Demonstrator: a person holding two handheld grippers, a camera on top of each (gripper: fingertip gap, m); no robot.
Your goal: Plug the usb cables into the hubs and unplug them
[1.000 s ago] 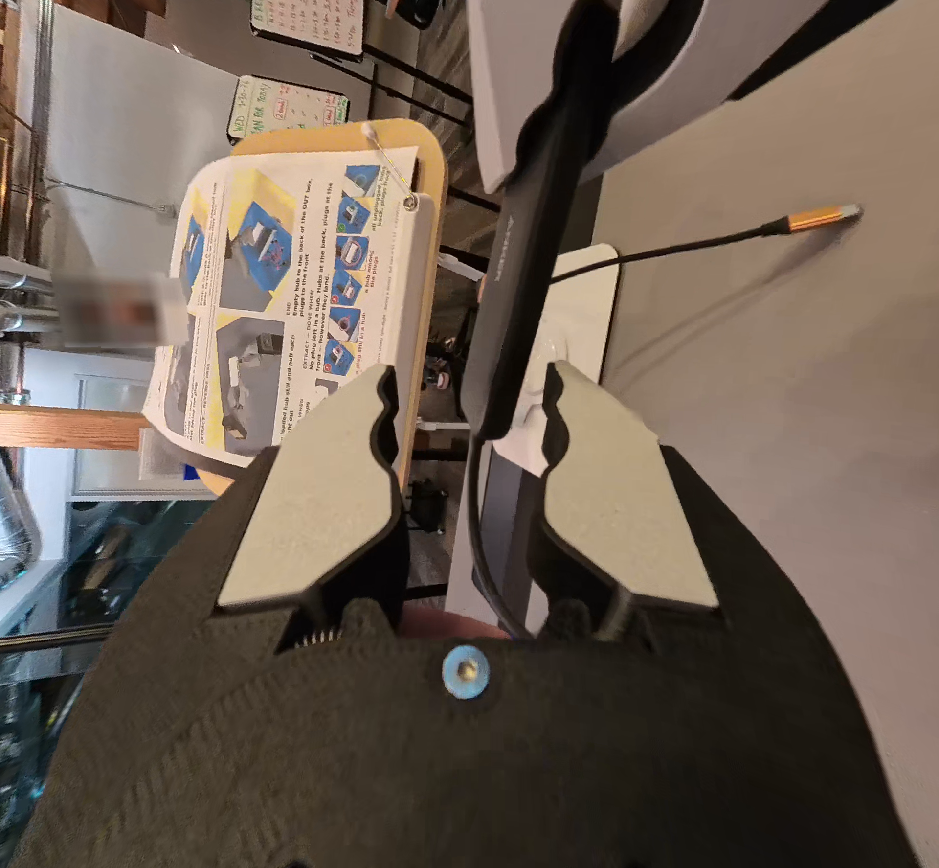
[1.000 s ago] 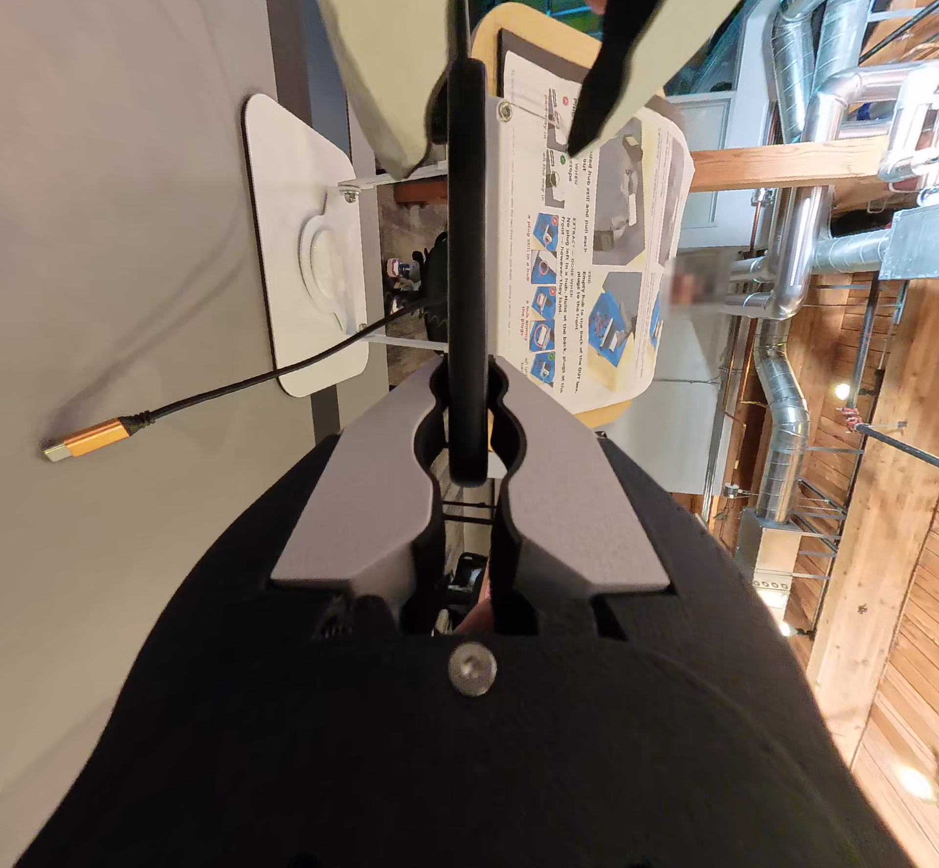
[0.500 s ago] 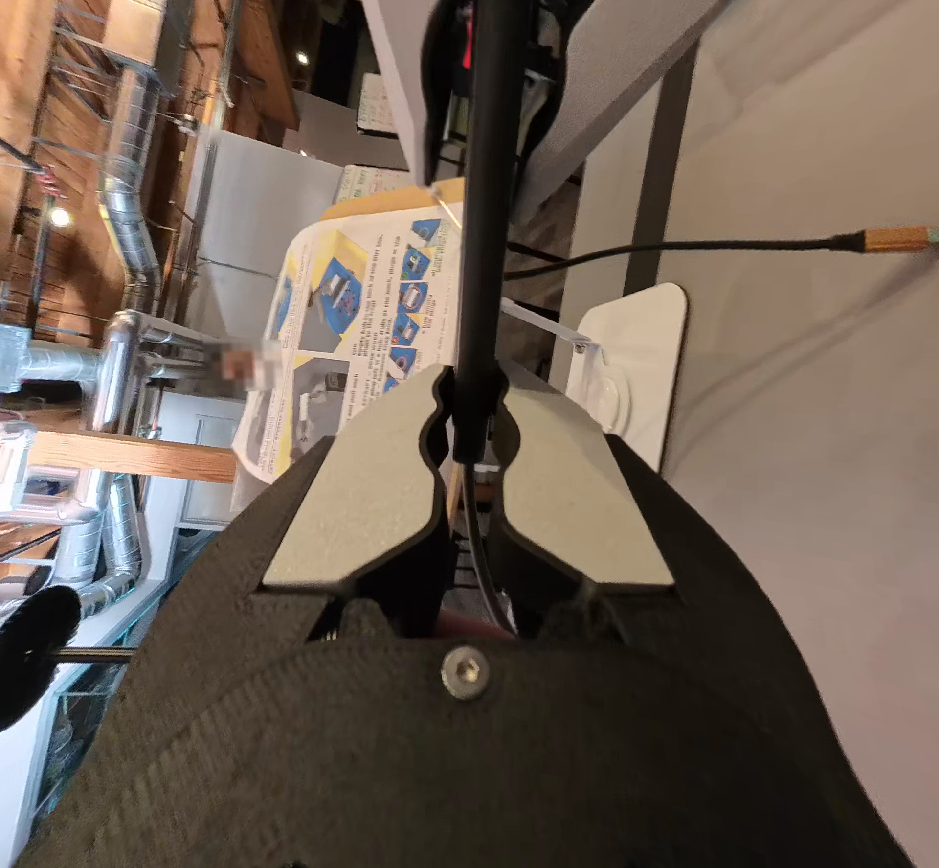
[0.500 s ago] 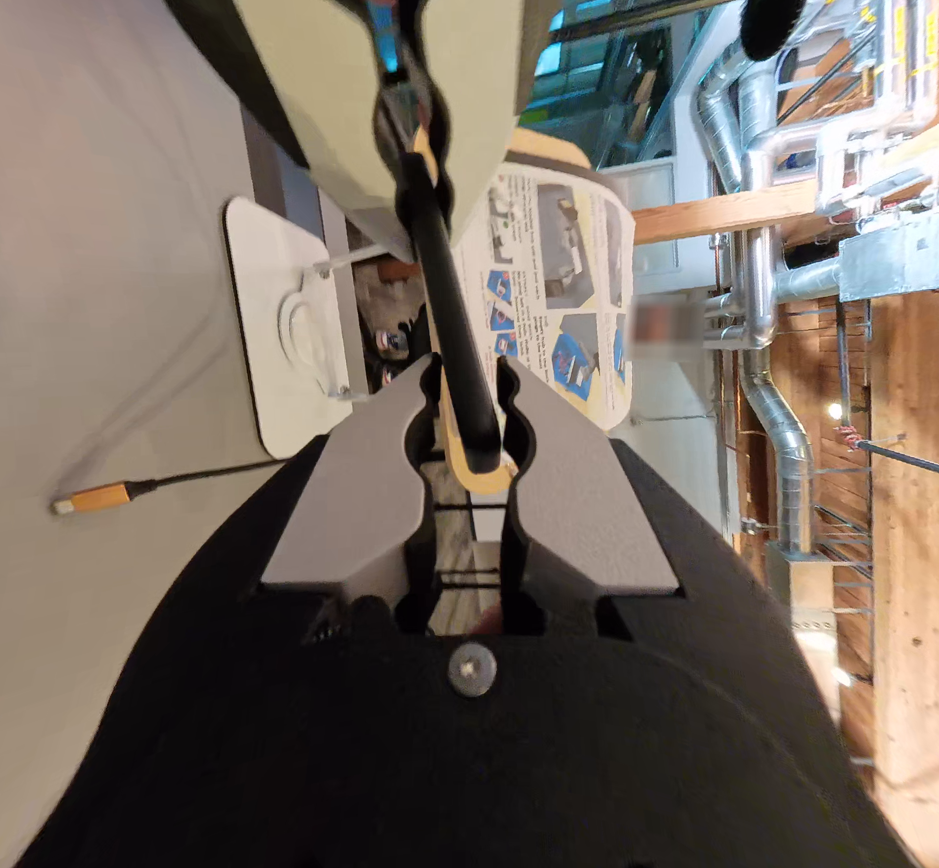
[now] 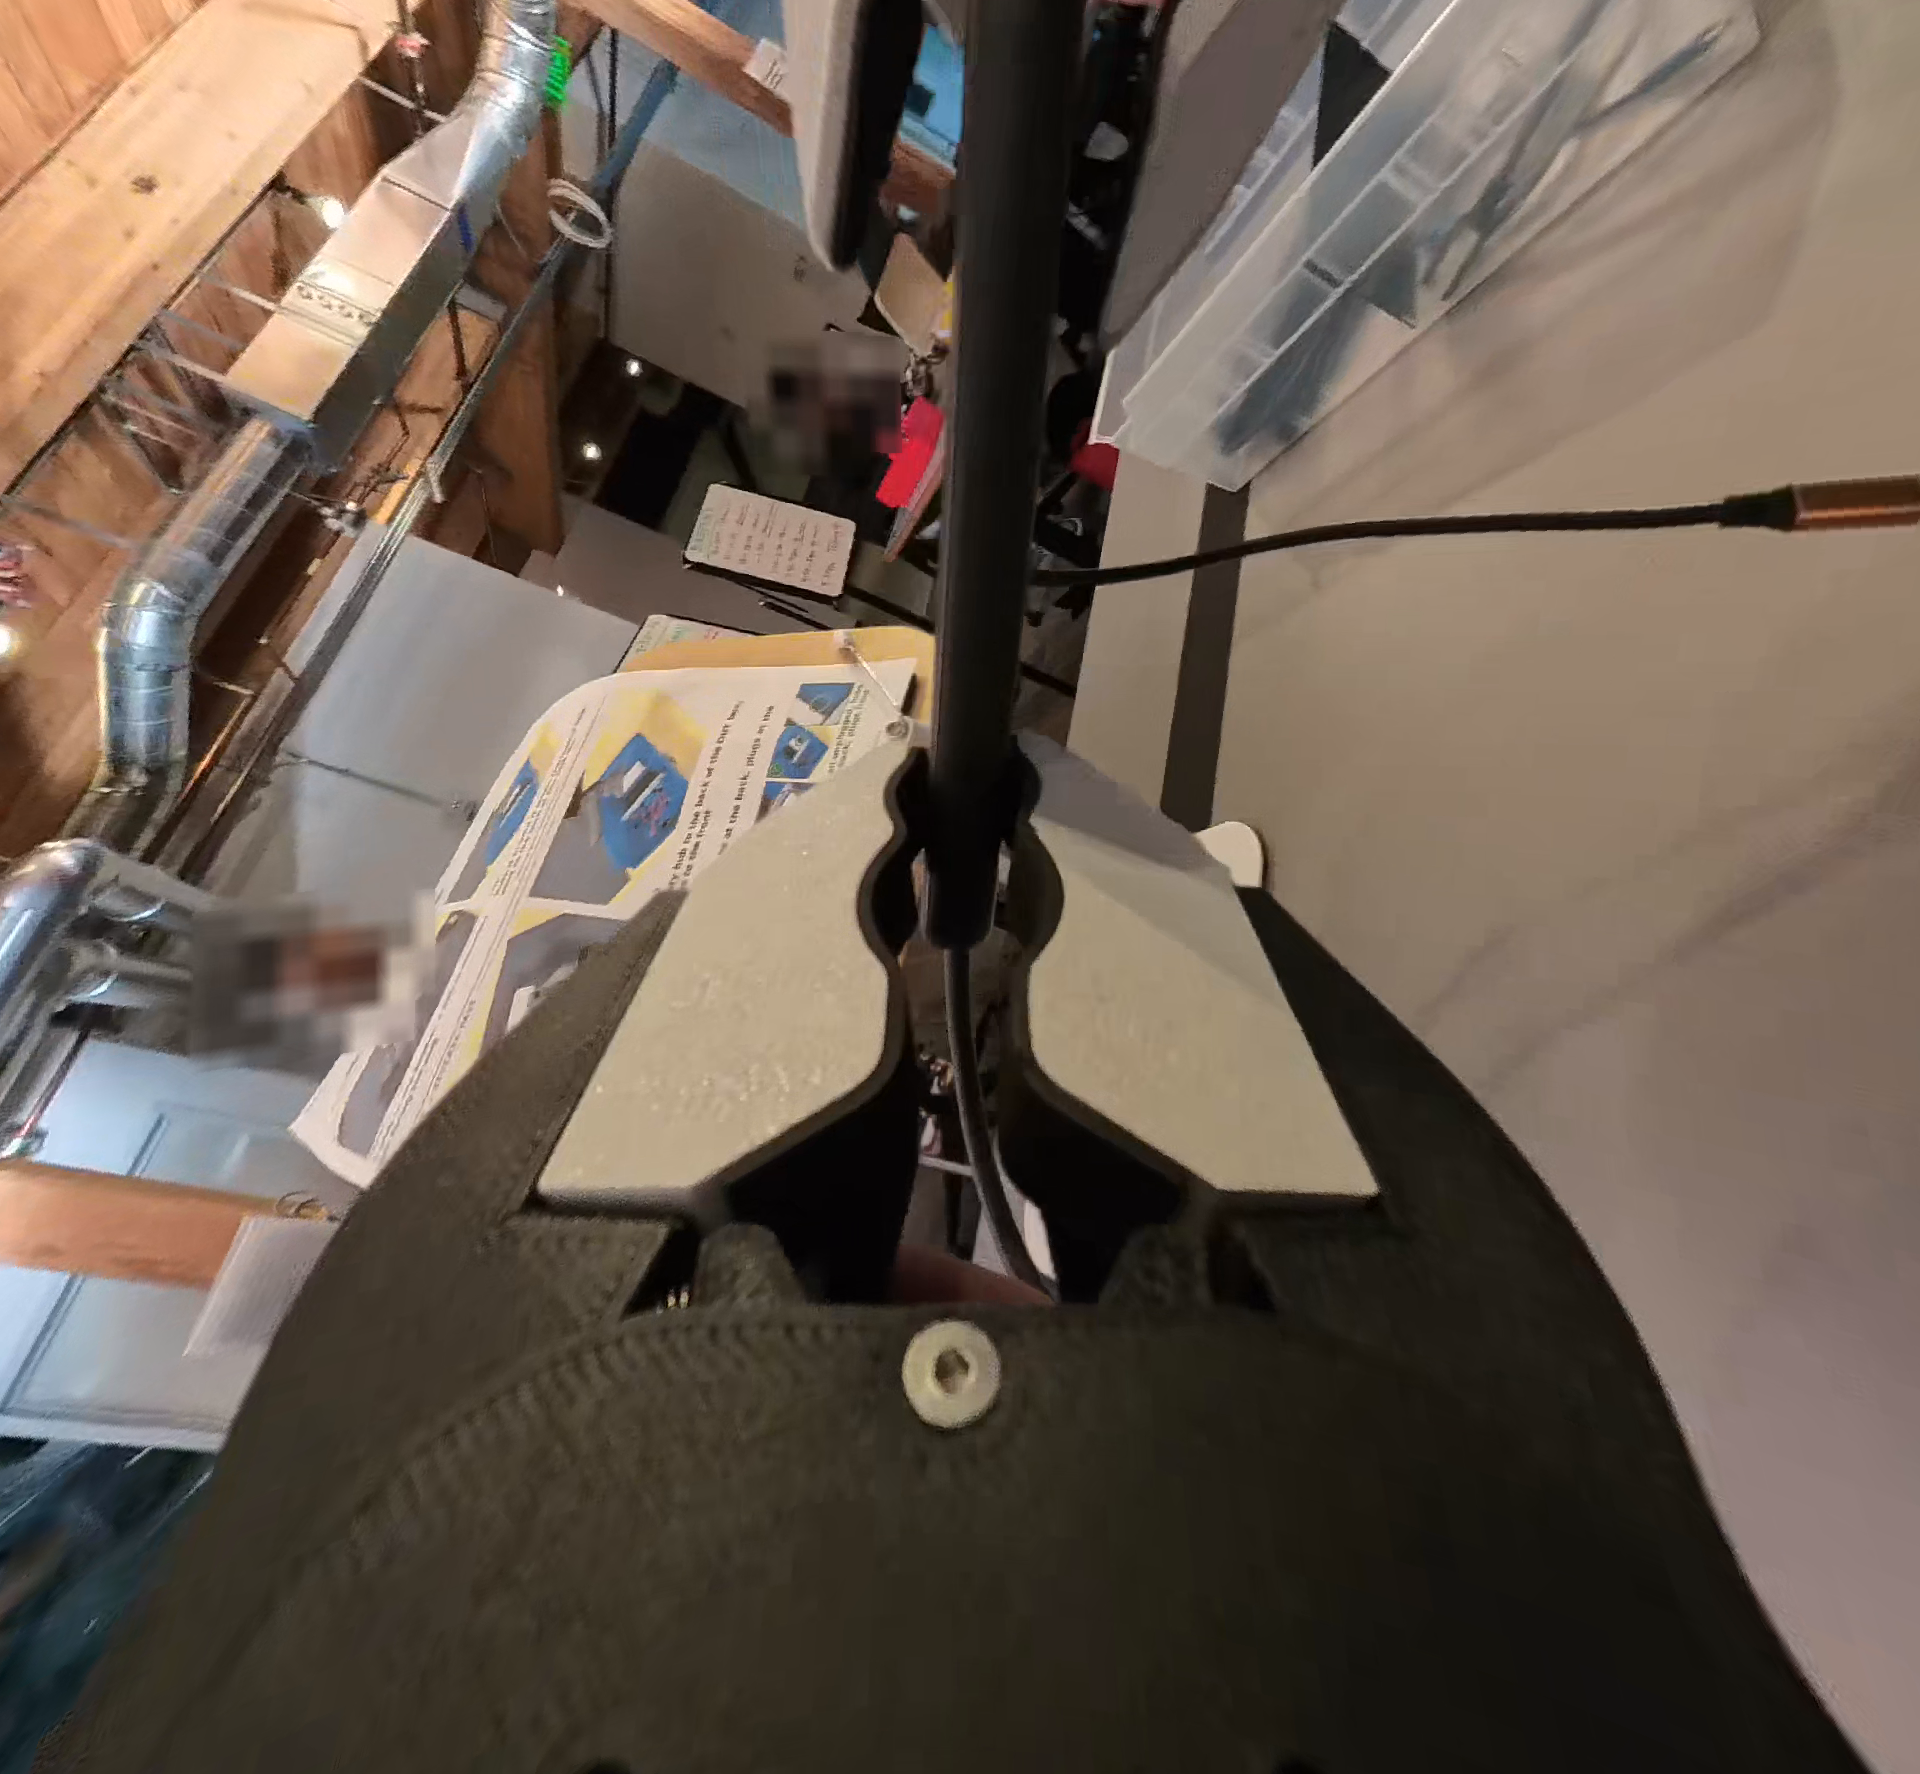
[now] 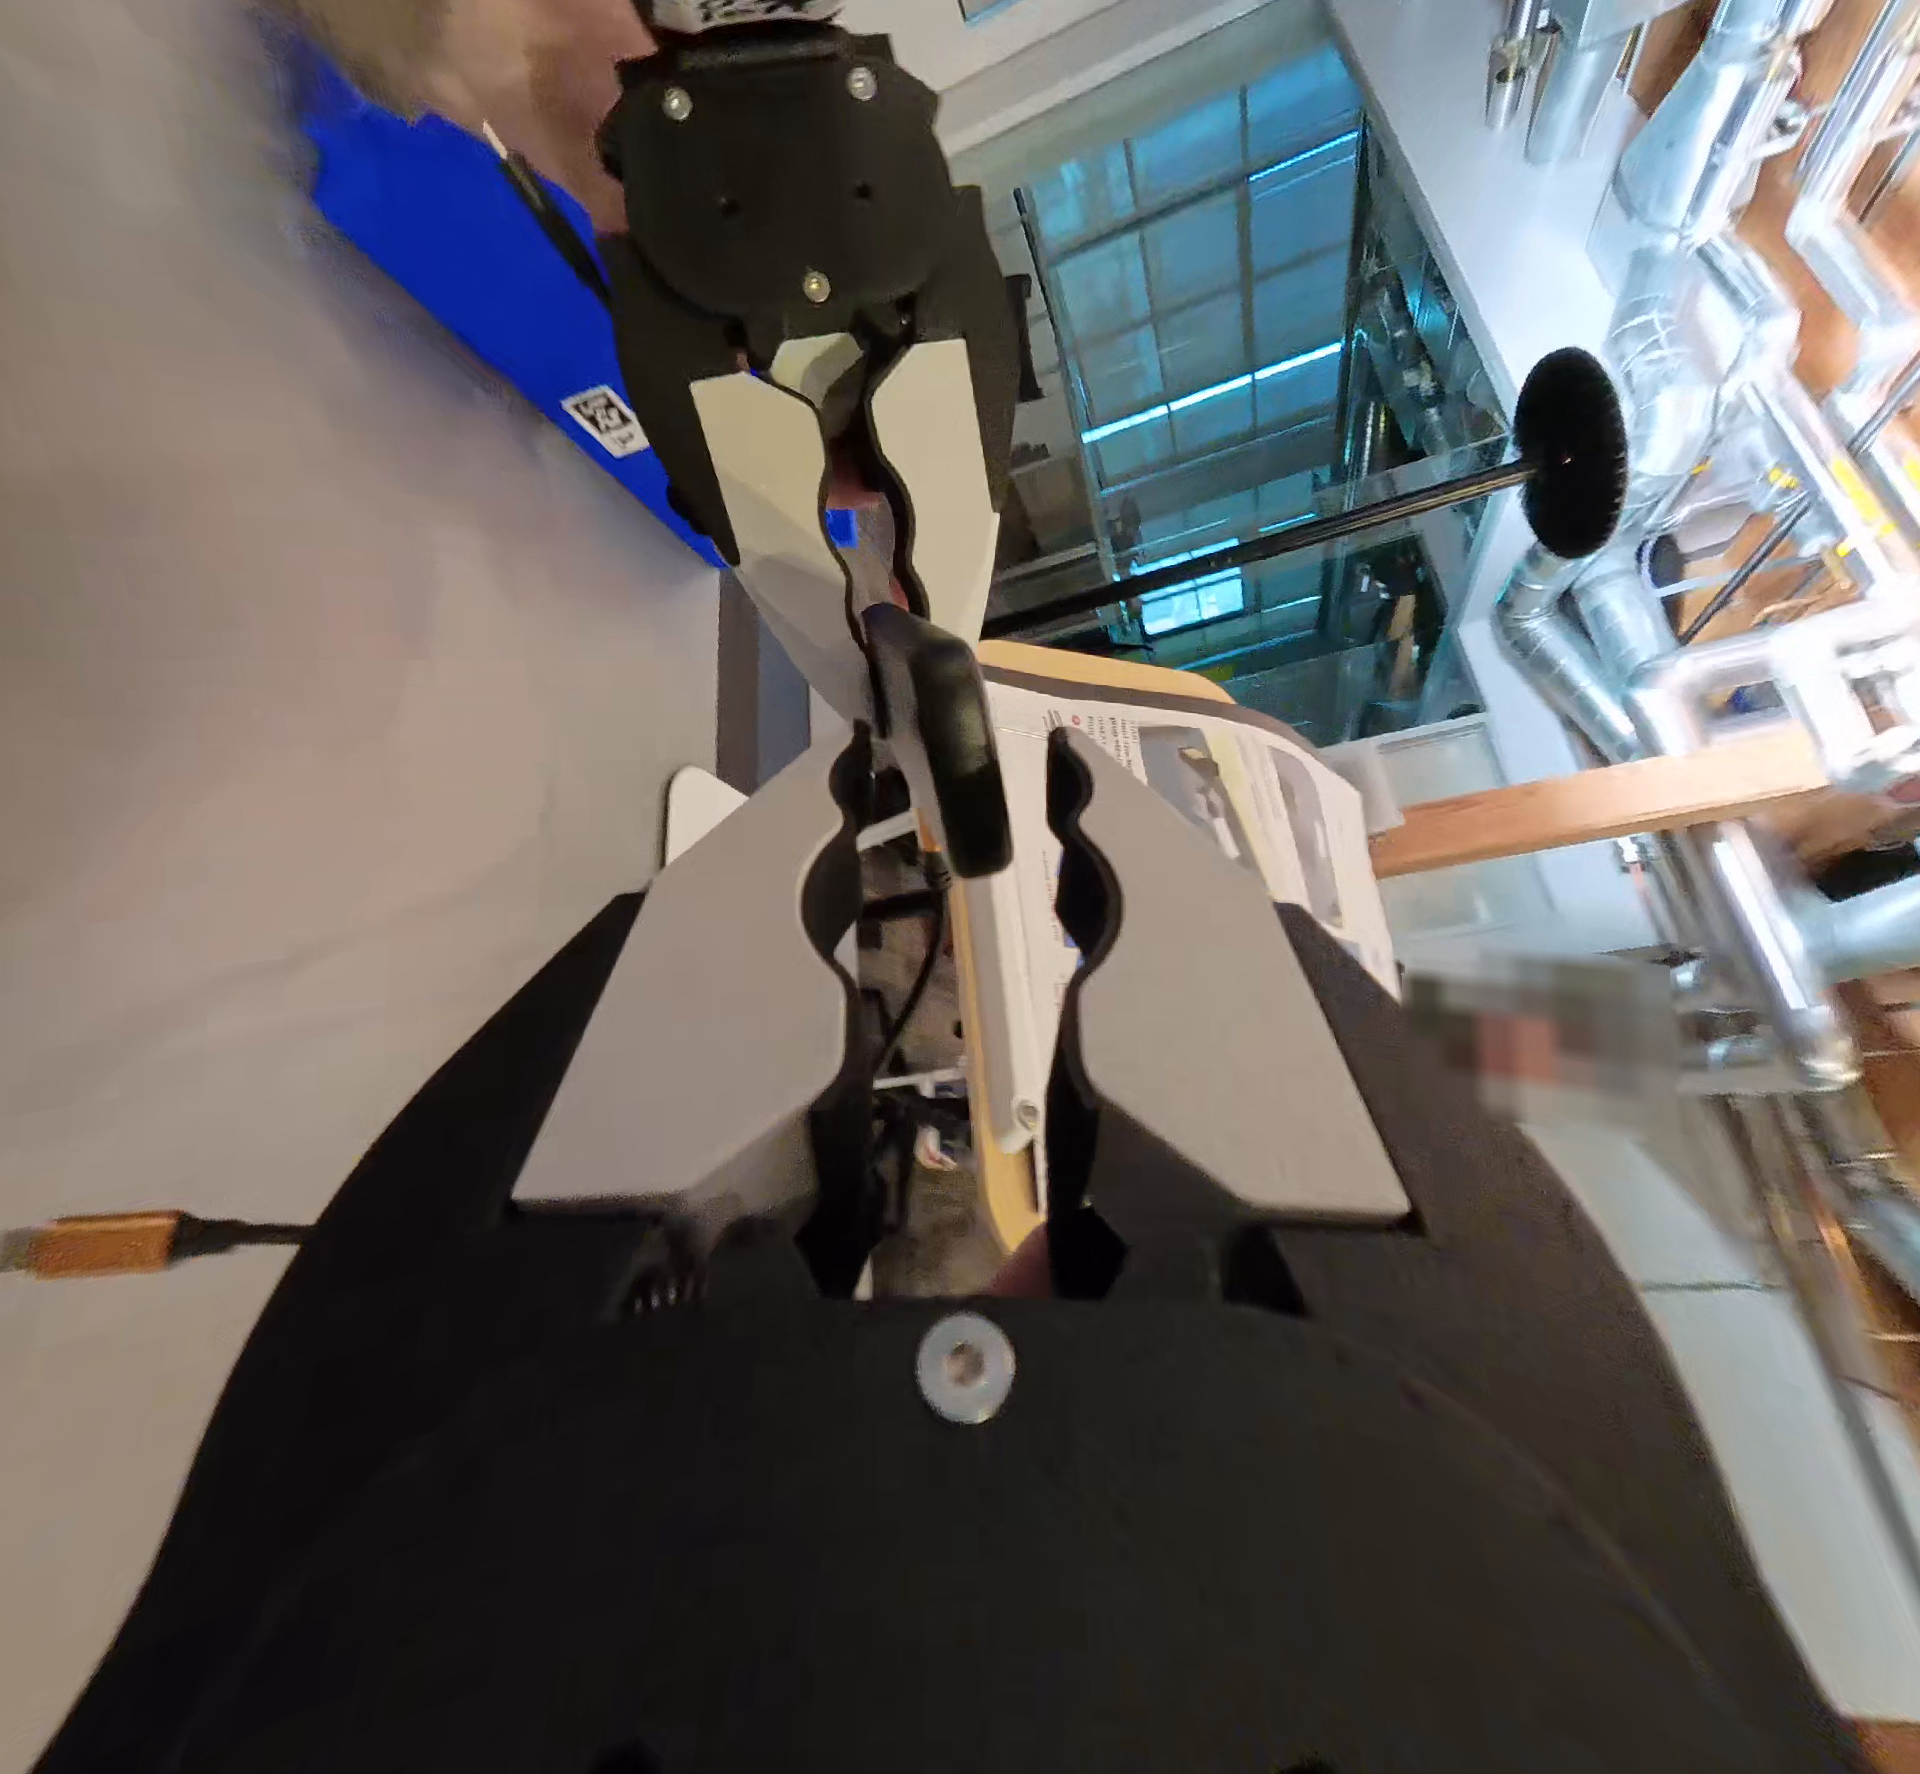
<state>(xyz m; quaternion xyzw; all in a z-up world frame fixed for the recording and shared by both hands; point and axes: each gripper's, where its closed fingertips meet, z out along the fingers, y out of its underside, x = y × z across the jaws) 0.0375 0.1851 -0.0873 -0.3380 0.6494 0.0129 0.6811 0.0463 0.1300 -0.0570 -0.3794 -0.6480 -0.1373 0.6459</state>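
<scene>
Left wrist view: printed instruction sheet (image 5: 582, 851) on a tan board at far left. The left gripper (image 5: 961, 831) has its grey fingers (image 5: 748, 986) pressed narrow onto the near end of a slim black hub (image 5: 987, 436), which runs straight away from the camera; its thin black lead trails back between the fingers. Right of it, on the grey table (image 5: 1558, 893), lies a cable with a copper-coloured usb plug (image 5: 1860, 506) — well apart from the hub. A clear plastic bin (image 5: 1455, 166) sits far right.

Right wrist view: the same plug (image 6: 99, 1246) lies at near left on the table. The right gripper (image 6: 951, 794) stands wide — the hub's rounded end (image 6: 951, 748) is between its tips, and I cannot tell whether either finger touches it. Beyond, the left gripper's light fingers clamp the hub's far end.
</scene>
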